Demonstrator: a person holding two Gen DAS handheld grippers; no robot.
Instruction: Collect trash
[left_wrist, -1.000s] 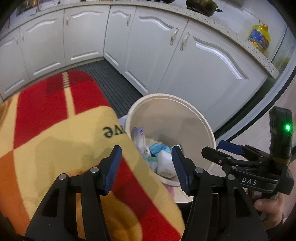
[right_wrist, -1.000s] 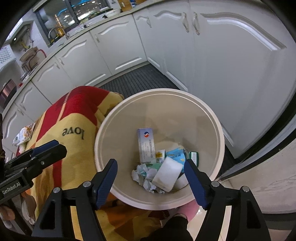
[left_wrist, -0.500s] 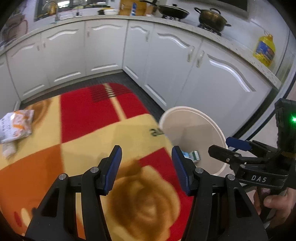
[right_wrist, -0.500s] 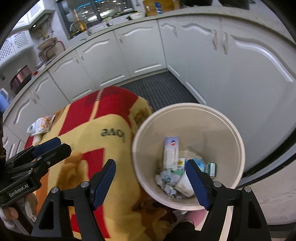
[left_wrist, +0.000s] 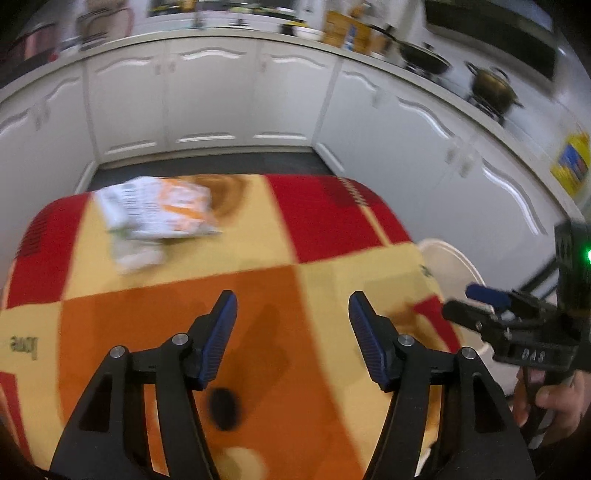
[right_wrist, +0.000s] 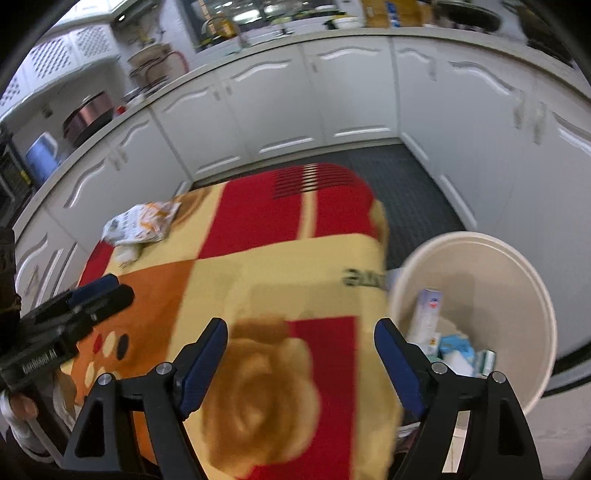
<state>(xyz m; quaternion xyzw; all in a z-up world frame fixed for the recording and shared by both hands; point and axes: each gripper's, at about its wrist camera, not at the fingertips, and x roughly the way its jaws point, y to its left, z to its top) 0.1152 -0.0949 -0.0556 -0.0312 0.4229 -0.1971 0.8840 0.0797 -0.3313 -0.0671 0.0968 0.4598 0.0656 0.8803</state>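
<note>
A white and orange snack wrapper (left_wrist: 159, 212) lies at the far left of the table's red, yellow and orange cloth (left_wrist: 258, 295), with a crumpled white tissue (left_wrist: 135, 254) just in front of it. Both show in the right wrist view, wrapper (right_wrist: 138, 221) and tissue (right_wrist: 127, 253). A cream trash bin (right_wrist: 517, 280) stands at the table's right end with boxes and wrappers (right_wrist: 439, 339) inside; its rim shows in the left wrist view (left_wrist: 454, 258). My left gripper (left_wrist: 290, 339) is open and empty over the cloth. My right gripper (right_wrist: 301, 365) is open and empty beside the bin.
White kitchen cabinets (left_wrist: 207, 103) wrap around the table. A dark ribbed floor mat (right_wrist: 406, 177) lies between table and cabinets. Pots (left_wrist: 491, 88) and a yellow oil bottle (left_wrist: 570, 162) stand on the counter.
Both grippers have swung left, away from the bin and toward the table. The wrapper and tissue have come into view. Both grippers stay open.
</note>
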